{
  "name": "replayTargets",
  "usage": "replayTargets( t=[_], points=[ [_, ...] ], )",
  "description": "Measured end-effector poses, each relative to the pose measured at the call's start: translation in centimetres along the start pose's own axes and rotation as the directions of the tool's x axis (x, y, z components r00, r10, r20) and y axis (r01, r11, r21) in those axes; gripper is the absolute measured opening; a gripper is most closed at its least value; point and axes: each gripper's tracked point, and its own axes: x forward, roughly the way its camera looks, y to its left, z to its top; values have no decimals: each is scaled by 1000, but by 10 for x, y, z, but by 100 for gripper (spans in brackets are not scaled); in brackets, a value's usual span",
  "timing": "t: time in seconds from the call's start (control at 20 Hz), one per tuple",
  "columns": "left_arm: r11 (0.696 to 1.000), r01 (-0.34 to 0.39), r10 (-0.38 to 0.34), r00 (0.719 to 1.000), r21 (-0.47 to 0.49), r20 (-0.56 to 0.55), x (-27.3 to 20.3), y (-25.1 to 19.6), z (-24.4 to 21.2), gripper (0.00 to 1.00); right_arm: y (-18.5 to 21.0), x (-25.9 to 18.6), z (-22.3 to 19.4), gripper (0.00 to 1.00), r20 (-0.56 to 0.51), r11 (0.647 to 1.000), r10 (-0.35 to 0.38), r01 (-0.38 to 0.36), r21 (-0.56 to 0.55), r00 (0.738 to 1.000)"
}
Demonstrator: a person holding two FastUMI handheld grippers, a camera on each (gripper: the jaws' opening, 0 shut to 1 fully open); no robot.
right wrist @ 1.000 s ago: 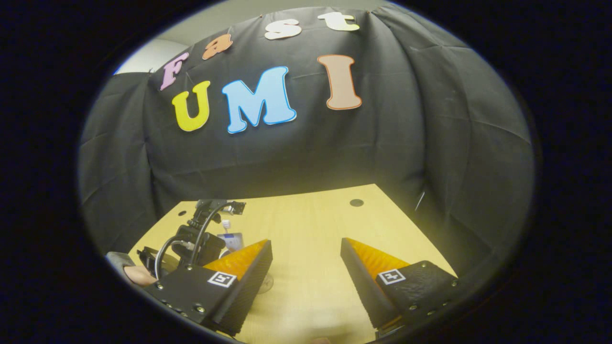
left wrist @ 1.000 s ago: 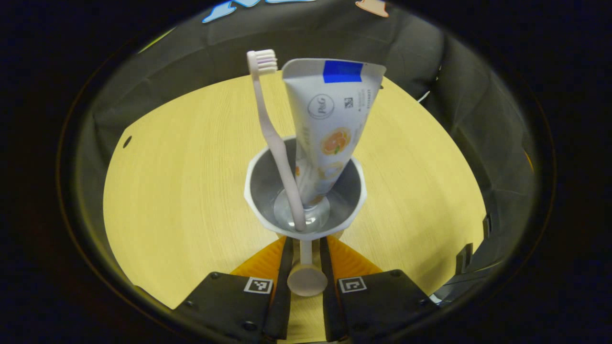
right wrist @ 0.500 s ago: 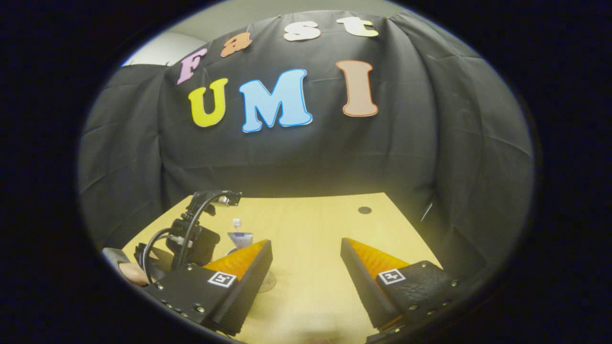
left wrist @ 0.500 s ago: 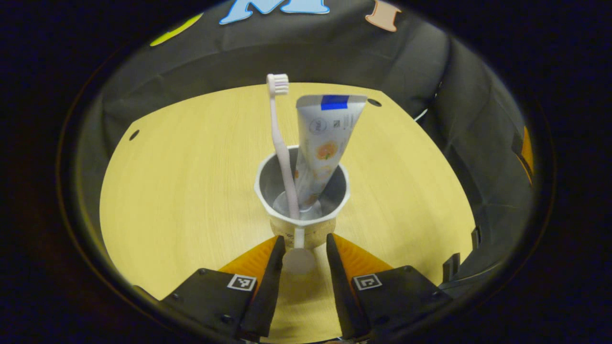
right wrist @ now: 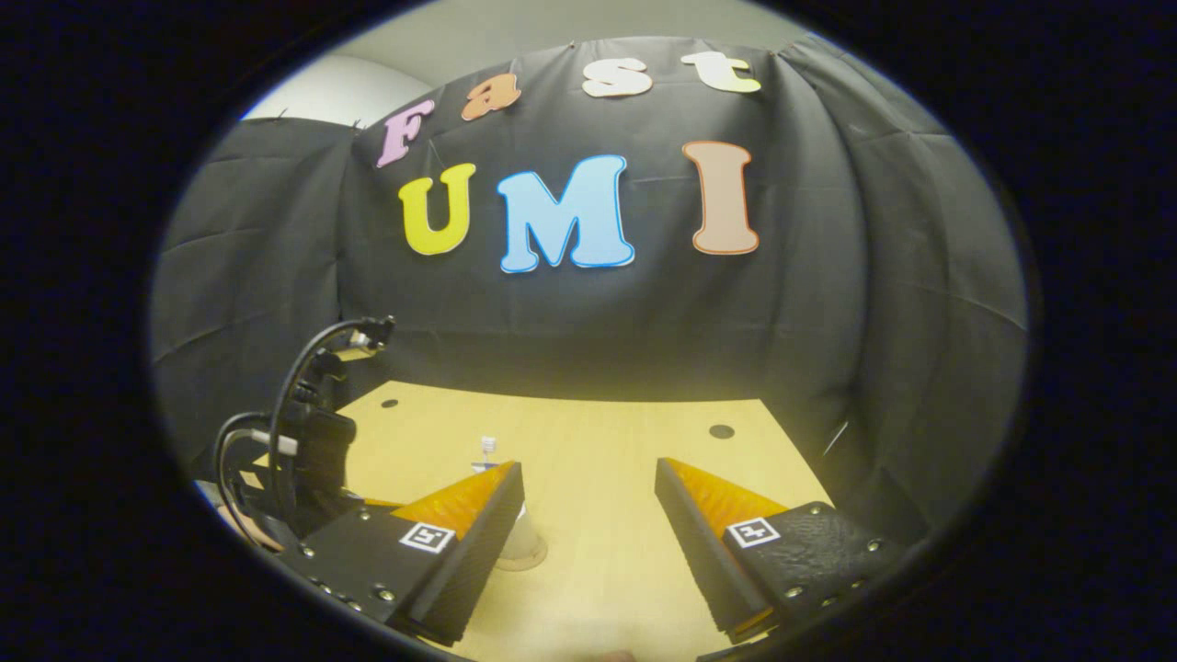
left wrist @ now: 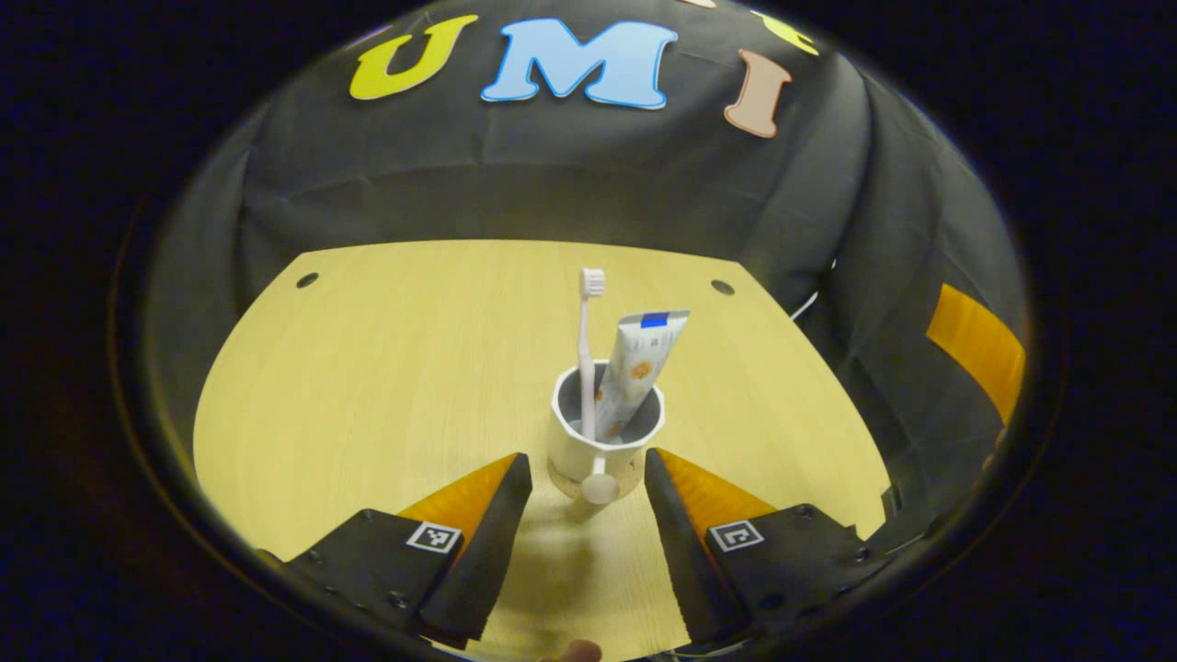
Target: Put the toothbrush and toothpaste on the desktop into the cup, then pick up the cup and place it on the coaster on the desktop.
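Observation:
A white cup [left wrist: 577, 452] stands upright on the wooden table [left wrist: 368, 368], its handle knob turned toward me. The pale toothbrush [left wrist: 587, 349] stands in it, head up, and the toothpaste tube [left wrist: 634, 363] leans beside the brush, cap down. My left gripper [left wrist: 587, 458] is open just short of the cup, a finger on either side of the handle, touching nothing. In the right gripper view the cup's base [right wrist: 520, 541] rests on a round coaster [right wrist: 536, 558], half hidden behind a finger. My right gripper [right wrist: 588, 496] is open and holds nothing.
Two small round holes [left wrist: 307, 279] [left wrist: 723, 287] mark the table's far corners. Black cloth closes the booth behind and at the sides. In the right gripper view the left gripper's body and cables [right wrist: 303, 441] stand at the left, with a hand below them.
My left gripper has opened, let go of the cup's handle and drawn back, so the cup stands smaller and farther off. The right gripper view has tilted upward a little.

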Motion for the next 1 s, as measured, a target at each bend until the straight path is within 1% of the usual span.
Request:
replayTargets(
  t=[0.1, 0.2, 0.3, 0.4, 0.45, 0.5, 0.55, 0.65, 0.8, 0.85, 1.0],
  points=[
    [1000, -10, 10, 998, 3, 62, -10, 8, 13, 80, 2, -2, 0, 92, 0, 1000, -21, 21, -5, 1000],
    [1000, -17, 16, 992, 12, 123, -22, 13, 29, 89, 10, -6, 3, 92, 9, 1000, -21, 21, -12, 1000],
    [999, -41, 34, 983, 35, 179, -32, 24, 42, 89, 15, -8, 9, 92, 25, 999, -37, 37, -26, 999],
    [996, -66, 50, 971, 60, 234, -44, 34, 57, 89, 22, -10, 17, 92, 55, 998, -49, 50, -29, 997],
    [994, -76, 54, 963, 74, 262, -52, 40, 66, 95, 25, -11, 21, 92, 69, 998, -57, 58, -27, 996],
    [992, -88, 58, 953, 90, 297, -63, 45, 77, 95, 28, -12, 25, 92, 81, 998, -64, 66, -18, 995],
    [989, -97, 55, 941, 109, 335, -71, 49, 88, 100, 31, -13, 30, 91, 95, 997, -70, 72, -11, 993],
    [984, -119, 56, 914, 134, 402, -87, 54, 106, 90, 34, -15, 39, 92, 115, 995, -93, 96, -17, 989],
    [980, -126, 38, 878, 153, 477, -104, 52, 126, 90, 37, -20, 52, 92, 145, 991, -123, 130, -40, 982],
    [979, -132, 39, 869, 155, 494, -106, 53, 131, 95, 38, -22, 56, 92, 156, 990, -128, 136, -41, 980],
    [974, -138, 26, 859, 182, 512, -113, 48, 135, 98, 35, -26, 63, 92, 178, 987, -153, 159, -24, 972]
  ],
)
